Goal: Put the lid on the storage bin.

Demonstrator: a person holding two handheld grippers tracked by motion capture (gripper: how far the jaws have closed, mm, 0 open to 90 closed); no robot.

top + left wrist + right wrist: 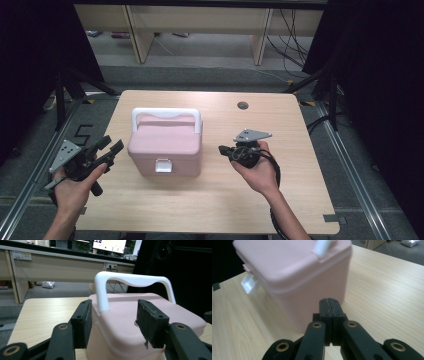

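A pink lidded box (165,145) with a white carry handle (166,114) and a white front latch (162,165) stands left of centre on the wooden table (210,200). My left gripper (112,144) is held just left of the box, open, its pads apart from it. In the left gripper view its jaws (113,322) frame the box's near corner (112,342) under the handle (130,280) without pressing on it. My right gripper (222,149) hovers to the right of the box, shut with nothing in it. The right gripper view has its closed tips (329,307) pointing at the box's side (294,270) and latch (249,283).
A round cable hole (243,105) sits near the table's far edge. Black stand legs (67,87) rise at the far left and far right of the table. Pale desk legs (142,35) and loose cables (290,45) lie on the floor beyond.
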